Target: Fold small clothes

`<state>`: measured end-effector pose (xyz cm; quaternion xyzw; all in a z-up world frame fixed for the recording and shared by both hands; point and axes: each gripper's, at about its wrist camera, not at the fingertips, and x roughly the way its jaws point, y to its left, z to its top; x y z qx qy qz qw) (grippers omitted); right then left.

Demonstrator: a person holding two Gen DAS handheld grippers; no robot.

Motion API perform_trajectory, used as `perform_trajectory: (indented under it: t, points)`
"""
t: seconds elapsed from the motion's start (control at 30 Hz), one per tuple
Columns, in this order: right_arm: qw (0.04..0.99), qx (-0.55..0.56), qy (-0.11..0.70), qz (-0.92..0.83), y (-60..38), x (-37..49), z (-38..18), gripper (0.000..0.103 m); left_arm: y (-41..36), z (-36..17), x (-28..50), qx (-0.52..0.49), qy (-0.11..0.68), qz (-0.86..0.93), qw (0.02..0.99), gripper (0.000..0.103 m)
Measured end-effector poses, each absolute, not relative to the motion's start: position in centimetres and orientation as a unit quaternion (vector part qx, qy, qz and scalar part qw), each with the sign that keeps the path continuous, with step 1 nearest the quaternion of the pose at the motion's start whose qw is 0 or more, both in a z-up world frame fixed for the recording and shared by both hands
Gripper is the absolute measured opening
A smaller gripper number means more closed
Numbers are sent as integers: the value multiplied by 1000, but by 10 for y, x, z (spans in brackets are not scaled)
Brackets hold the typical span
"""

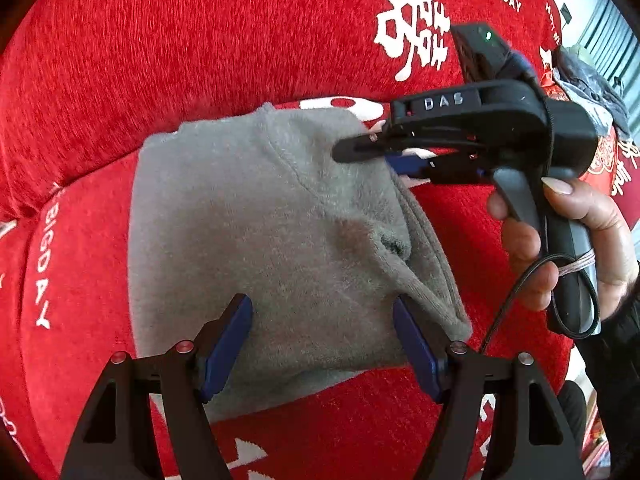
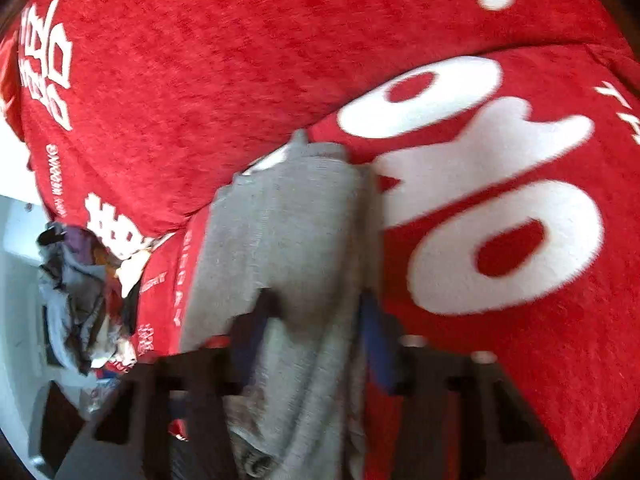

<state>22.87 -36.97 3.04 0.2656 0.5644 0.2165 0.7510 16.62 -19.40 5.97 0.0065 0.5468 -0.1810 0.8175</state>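
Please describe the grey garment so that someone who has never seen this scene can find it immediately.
Look at the red sofa cover with white lettering. On its seat, just before the backrest, lies the grey garment, soft and fleecy with ribbed edges. It is the only plain grey piece spread there; the pile of mixed clothes lies apart at the sofa's end.

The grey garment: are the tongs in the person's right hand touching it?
Touching. In the left wrist view, the upper finger of the right tongs lies on top of the grey garment at its far edge, with the blue-padded finger beneath the cloth's edge.
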Motion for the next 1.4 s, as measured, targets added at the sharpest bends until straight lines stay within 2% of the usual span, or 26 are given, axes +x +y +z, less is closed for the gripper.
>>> perform_trajectory:
  t: [0.07,0.1,0.3,0.43,0.5,0.6,0.77,0.93,0.97,1.03,1.2,1.33,1.4]
  points:
    - [771,220,554,225,-355,229,39,21,-195,56,169,0,548,-185,816,74]
    - [778,199,553,223,-350,230,42,16,-196,56,169,-1,548,-186,815,74]
    - [840,51,471,264,-297,218,91,15,-199,52,173,-11,548,-191,815,74]
    - [820,52,538,189,-312,242,44,15,-212,45,173,13,551,-194,811,74]
    - [808,94,550,192,-328,243,28,17,-215,47,171,16,552,-197,810,74]
    - [799,143,551,193,-345,236,31,23,-204,58,167,-9,558,-208,804,74]
    - [831,121,499,213,-365,171,74,33,-157,83,150,-57,539,-205,815,74]
    - [826,75,486,276,-349,103,86,34,-111,69,160,-72,544,-124,827,74]
    - [825,60,483,286,-347,95,86,44,-106,66,160,-79,546,-114,826,74]
    - [825,24,485,290,-331,87,79,56,-98,60,156,-76,546,-97,828,74]
    - [829,-13,474,297,-315,83,75,56,-90,60,120,-19,533,-123,837,74]
    - [824,-34,479,301,-308,90,66,55,-114,39,106,65,545,-130,826,74]
    - [817,-37,490,302,-306,95,59,46,-123,31,110,72,545,-134,824,74]
